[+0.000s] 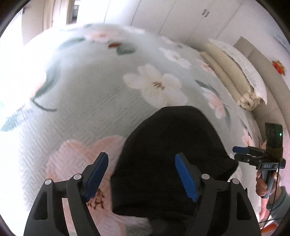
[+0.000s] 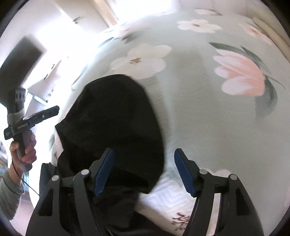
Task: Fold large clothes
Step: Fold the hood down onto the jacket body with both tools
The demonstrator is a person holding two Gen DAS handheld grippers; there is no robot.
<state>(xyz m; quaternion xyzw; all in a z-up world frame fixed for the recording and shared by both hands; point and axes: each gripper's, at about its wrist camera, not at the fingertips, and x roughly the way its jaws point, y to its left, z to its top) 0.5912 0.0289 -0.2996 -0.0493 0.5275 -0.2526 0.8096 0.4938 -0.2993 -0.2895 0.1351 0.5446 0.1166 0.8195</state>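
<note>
A black garment (image 1: 168,150) lies folded into a compact block on the floral bedspread (image 1: 101,101); it also shows in the right wrist view (image 2: 114,119). My left gripper (image 1: 141,174) is open and empty, hovering above the garment's near left part. My right gripper (image 2: 144,168) is open and empty, hovering above the garment's near right edge. The right gripper shows from the side in the left wrist view (image 1: 239,153). The left gripper shows at the left of the right wrist view (image 2: 54,110). Neither holds cloth.
Folded beige and white bedding (image 1: 235,72) is stacked at the bed's far right against a padded headboard (image 1: 261,59). White wardrobe doors (image 1: 181,16) stand behind the bed. The bedspread (image 2: 208,109) spreads wide to the right of the garment.
</note>
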